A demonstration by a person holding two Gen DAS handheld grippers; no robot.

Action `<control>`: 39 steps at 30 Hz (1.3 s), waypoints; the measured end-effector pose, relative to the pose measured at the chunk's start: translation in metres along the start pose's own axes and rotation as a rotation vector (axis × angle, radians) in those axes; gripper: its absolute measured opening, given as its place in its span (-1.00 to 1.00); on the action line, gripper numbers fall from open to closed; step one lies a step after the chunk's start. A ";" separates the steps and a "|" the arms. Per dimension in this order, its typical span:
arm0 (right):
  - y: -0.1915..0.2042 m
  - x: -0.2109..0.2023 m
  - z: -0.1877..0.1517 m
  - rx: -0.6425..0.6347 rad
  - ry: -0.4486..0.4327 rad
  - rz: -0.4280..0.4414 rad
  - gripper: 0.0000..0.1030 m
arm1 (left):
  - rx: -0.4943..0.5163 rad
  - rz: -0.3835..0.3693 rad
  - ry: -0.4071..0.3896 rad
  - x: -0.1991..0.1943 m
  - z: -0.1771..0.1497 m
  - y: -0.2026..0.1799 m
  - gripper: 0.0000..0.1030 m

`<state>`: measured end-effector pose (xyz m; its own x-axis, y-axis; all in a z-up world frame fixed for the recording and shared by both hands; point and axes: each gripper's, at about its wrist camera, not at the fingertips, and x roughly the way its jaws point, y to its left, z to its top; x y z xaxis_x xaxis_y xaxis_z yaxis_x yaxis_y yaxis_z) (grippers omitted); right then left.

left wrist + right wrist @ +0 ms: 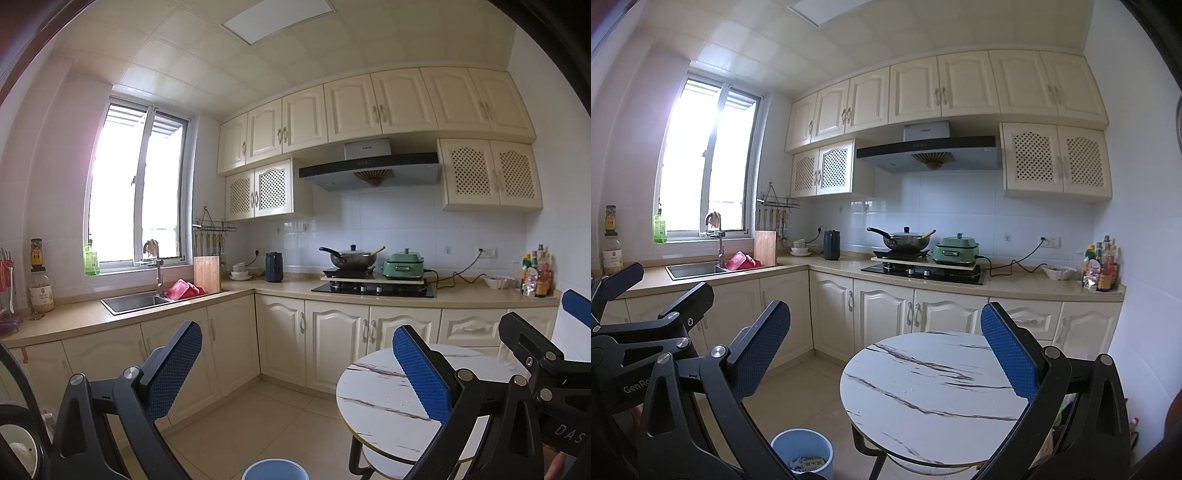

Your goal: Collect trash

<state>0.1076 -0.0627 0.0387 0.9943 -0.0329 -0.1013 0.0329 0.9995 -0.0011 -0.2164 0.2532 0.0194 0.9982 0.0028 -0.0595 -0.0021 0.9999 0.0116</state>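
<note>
While the left gripper (297, 369) hangs spread wide with nothing between its blue pads, the left wrist view only catches the rim of the light blue trash bin (275, 469) at bottom center, left of the round marble table (373, 391). The right gripper (554, 332) pokes in at the right edge. Over in the right wrist view, the right gripper (886, 350) is also spread and empty, and the bin (802, 452) sits lower left of the table (923, 398) on the floor, with crumpled paper scraps inside.
</note>
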 end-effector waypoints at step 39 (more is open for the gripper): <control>-0.002 -0.003 -0.001 0.004 0.000 0.001 1.00 | 0.002 -0.005 -0.014 0.006 0.002 0.021 0.99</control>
<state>0.1046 -0.0649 0.0381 0.9944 -0.0317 -0.1010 0.0322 0.9995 0.0031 -0.2106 0.2746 0.0216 0.9989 -0.0028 -0.0459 0.0034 0.9999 0.0132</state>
